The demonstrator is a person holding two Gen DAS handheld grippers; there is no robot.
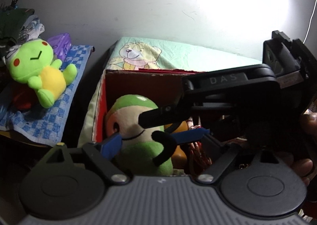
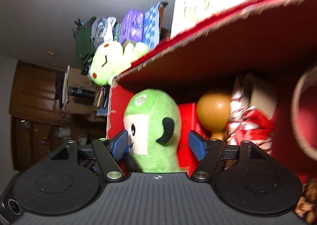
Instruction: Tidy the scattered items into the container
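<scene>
A green and cream plush toy point(image 1: 136, 126) with black arms stands inside the red cardboard box point(image 1: 142, 80). My left gripper point(image 1: 156, 137) is open, its blue pads on either side of the plush. My right gripper point(image 2: 158, 143) is also open around the same plush point(image 2: 152, 126), pads apart from its sides; in the left wrist view the right gripper point(image 1: 227, 94) reaches in from the right above the box. A second, lime green frog plush point(image 1: 39, 66) lies on a blue checked cloth point(image 1: 67, 94) to the left, outside the box; it also shows in the right wrist view point(image 2: 111, 60).
The box point(image 2: 198, 46) also holds an orange wooden ball-shaped thing point(image 2: 214, 110), red and white fabric point(image 2: 249, 122) and a red tube point(image 2: 305, 118). A purple packet point(image 1: 59, 42) and folded clothes point(image 1: 19, 27) sit behind the frog. A teddy-print sheet point(image 1: 158, 54) lies behind the box.
</scene>
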